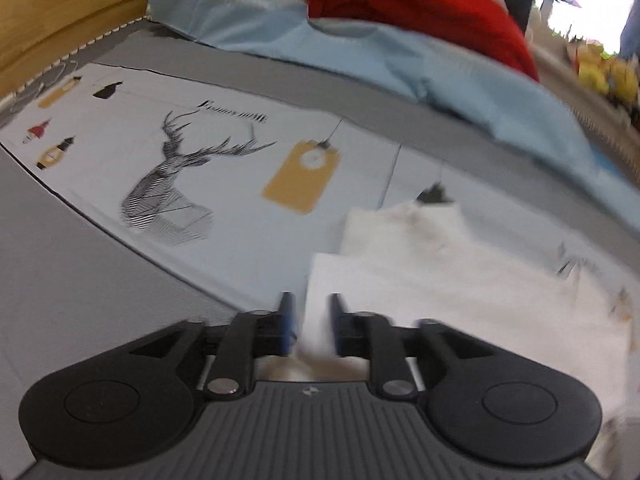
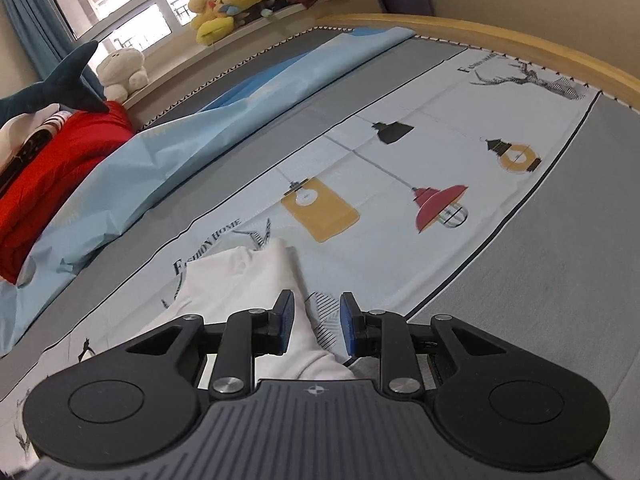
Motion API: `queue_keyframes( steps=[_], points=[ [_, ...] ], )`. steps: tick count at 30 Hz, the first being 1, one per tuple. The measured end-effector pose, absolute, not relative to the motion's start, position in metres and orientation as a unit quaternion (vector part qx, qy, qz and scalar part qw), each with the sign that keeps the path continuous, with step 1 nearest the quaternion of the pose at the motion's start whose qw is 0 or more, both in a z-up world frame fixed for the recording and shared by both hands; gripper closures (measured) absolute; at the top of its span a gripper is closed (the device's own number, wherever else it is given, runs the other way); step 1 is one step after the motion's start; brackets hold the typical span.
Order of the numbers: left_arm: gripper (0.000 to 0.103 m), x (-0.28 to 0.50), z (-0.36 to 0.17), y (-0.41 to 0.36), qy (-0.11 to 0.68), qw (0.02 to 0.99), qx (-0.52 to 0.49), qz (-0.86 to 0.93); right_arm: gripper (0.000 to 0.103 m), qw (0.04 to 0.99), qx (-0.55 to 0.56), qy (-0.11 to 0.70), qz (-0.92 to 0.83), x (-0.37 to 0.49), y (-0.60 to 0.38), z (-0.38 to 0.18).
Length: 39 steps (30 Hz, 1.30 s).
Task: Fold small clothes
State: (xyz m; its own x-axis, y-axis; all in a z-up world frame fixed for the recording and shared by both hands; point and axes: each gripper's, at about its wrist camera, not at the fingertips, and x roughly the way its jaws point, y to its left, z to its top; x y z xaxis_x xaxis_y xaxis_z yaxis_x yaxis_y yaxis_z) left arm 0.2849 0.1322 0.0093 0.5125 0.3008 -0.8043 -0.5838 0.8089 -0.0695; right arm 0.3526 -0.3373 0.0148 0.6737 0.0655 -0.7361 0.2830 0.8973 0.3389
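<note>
A small white garment (image 1: 460, 280) lies flat on the printed bed sheet (image 1: 224, 248), blurred, filling the lower right of the left wrist view. My left gripper (image 1: 310, 304) hovers over the garment's left edge. Its jaws are apart, and only the cloth's edge shows in the gap below them. In the right wrist view the same white garment (image 2: 240, 280) lies crumpled at lower centre. A fold of it runs under my right gripper (image 2: 316, 304). That gripper is open, and its blue pads (image 2: 350, 320) stand clear of the cloth.
A light blue duvet (image 2: 168, 140) and a red blanket (image 2: 52, 168) are heaped along the far side of the bed. A wooden bed frame (image 2: 520, 40) borders the mattress. Plush toys (image 2: 228, 4) sit on the window sill, and a toy shark (image 2: 60, 88) lies near the red blanket.
</note>
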Motion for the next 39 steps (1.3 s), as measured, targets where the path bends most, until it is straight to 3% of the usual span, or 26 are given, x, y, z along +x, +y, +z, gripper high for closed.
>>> queue_keyframes(
  steps=[7,12,18,19,21,29,32,33,35,39],
  points=[
    [0.064,0.283,0.0,0.157,0.412,0.85,-0.247,0.218,0.075,0.861,0.247,0.441,-0.051,0.354,-0.336,-0.009],
    [0.064,0.29,-0.003,0.162,0.418,0.845,-0.259,0.212,0.075,0.815,0.327,0.477,-0.035,0.361,-0.339,-0.041],
    [0.064,0.295,-0.001,0.163,0.417,0.852,-0.255,0.189,0.074,0.812,0.339,0.472,-0.051,0.369,-0.332,-0.047],
    [0.064,0.295,0.0,0.163,0.417,0.853,-0.255,0.185,0.077,0.815,0.334,0.47,-0.056,0.369,-0.33,-0.047],
    [0.064,0.296,0.0,0.163,0.419,0.852,-0.257,0.177,0.1,0.821,0.315,0.473,-0.063,0.369,-0.328,-0.047],
    [0.064,0.297,-0.002,0.158,0.428,0.852,-0.254,0.161,0.103,0.852,0.266,0.441,-0.1,0.363,-0.336,-0.031],
    [0.064,0.298,-0.003,0.156,0.431,0.852,-0.251,0.159,0.094,0.84,0.297,0.449,-0.072,0.364,-0.34,-0.027],
    [0.064,0.298,-0.003,0.155,0.431,0.852,-0.251,0.159,0.084,0.828,0.312,0.464,-0.055,0.364,-0.338,-0.03],
    [0.064,0.299,-0.003,0.154,0.431,0.851,-0.252,0.16,0.076,0.798,0.349,0.49,-0.029,0.363,-0.331,-0.043],
    [0.064,0.3,-0.003,0.15,0.433,0.853,-0.248,0.156,0.076,0.787,0.36,0.499,-0.05,0.367,-0.329,-0.054]
  ],
)
